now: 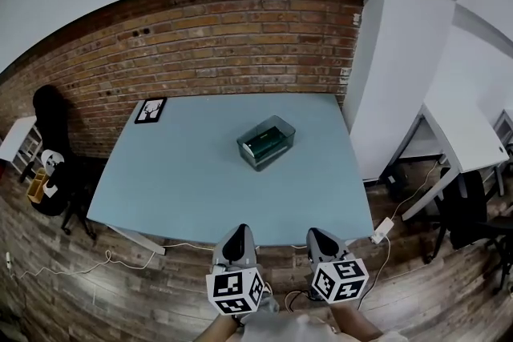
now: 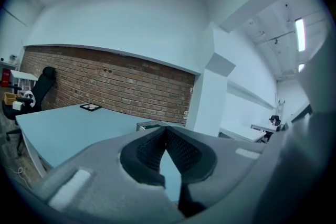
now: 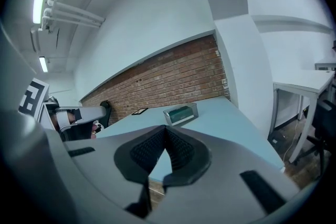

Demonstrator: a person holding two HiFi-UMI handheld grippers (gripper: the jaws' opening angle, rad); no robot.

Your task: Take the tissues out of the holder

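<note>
1. Head view, middle of frame: pale blue table [image 1: 160, 180] in front of a brick wall [image 1: 224, 36]. Clear holder [image 1: 258, 161] standing skewed near the table's centre, slightly right, with dark green tissues [image 1: 266, 142] lying inside. Small framed picture [image 1: 150, 110] flat at the table's upper-left corner, well apart from the holder.
2. Head view, bottom edge: left gripper [image 1: 238, 231] and right gripper [image 1: 319, 235] side by side just short of the table's near edge. Both aimed toward the holder, well apart from it. White pillar [image 1: 393, 76] at right, white desk [image 1: 469, 136] beyond it. White power adapter [image 1: 382, 228] on a cable over the wooden floor [image 1: 120, 292], by the table's lower-right corner.
3. Left gripper view: jaws pressed together at the tips, nothing between them. Only a narrow wedge of gap lower down, with table surface showing through. Top of the holder peeking just above the tips at frame centre. Framed picture small at middle left.
4. Right gripper view: jaws likewise closed tip to tip, empty. Holder with the green tissues on the table just above the tips at frame centre, clear of the pads. Left gripper at the frame's left edge, its marker cube [image 3: 31, 97] nearest the border.
</note>
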